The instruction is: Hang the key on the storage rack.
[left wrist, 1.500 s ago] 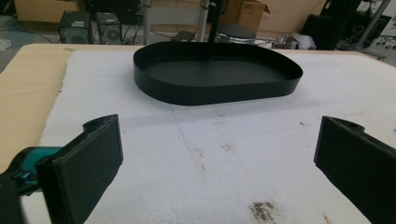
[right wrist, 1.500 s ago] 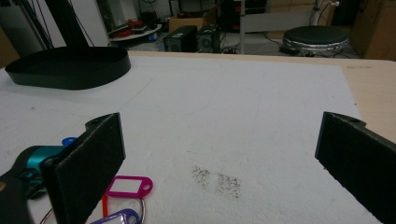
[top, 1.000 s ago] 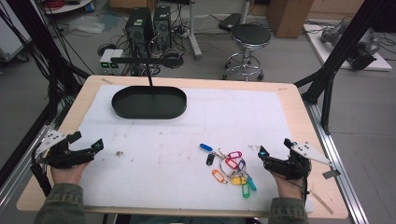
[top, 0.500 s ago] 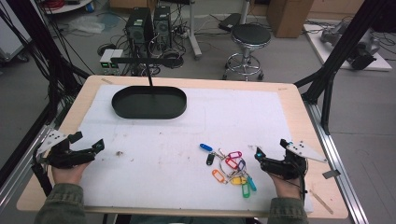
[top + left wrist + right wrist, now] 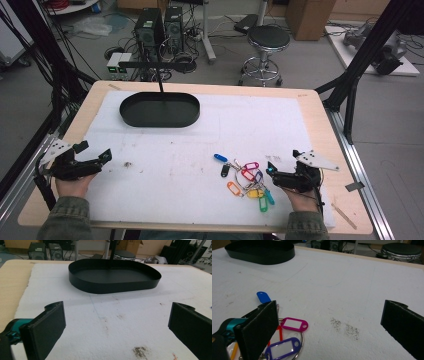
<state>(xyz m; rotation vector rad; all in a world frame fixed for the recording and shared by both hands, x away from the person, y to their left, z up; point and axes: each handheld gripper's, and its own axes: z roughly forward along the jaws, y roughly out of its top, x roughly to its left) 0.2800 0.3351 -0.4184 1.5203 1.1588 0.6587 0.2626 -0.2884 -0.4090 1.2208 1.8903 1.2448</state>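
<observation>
A bunch of coloured key tags (image 5: 246, 180) on a ring lies on the white mat, front right. My right gripper (image 5: 283, 162) sits just right of it, open, its left jaw close beside the tags. In the right gripper view the jaws stand wide apart around bare mat (image 5: 329, 325), with a blue tag (image 5: 263, 297), a pink tag (image 5: 294, 324) and a purple tag (image 5: 283, 346) by the left jaw. A black oval tray (image 5: 160, 121) rests at the back left. My left gripper (image 5: 95, 151) is open at the front left, pointing at the tray (image 5: 115, 286).
A thin black post with a crossbar (image 5: 160, 75) rises just behind the tray. Small dirt marks dot the mat (image 5: 200, 145). Bare wooden table edges (image 5: 345, 200) frame the mat. A stool (image 5: 269, 37) and computer towers (image 5: 157, 25) stand beyond the table.
My right gripper has crept a little to the left, closer to the key tags. The left gripper has stayed put.
</observation>
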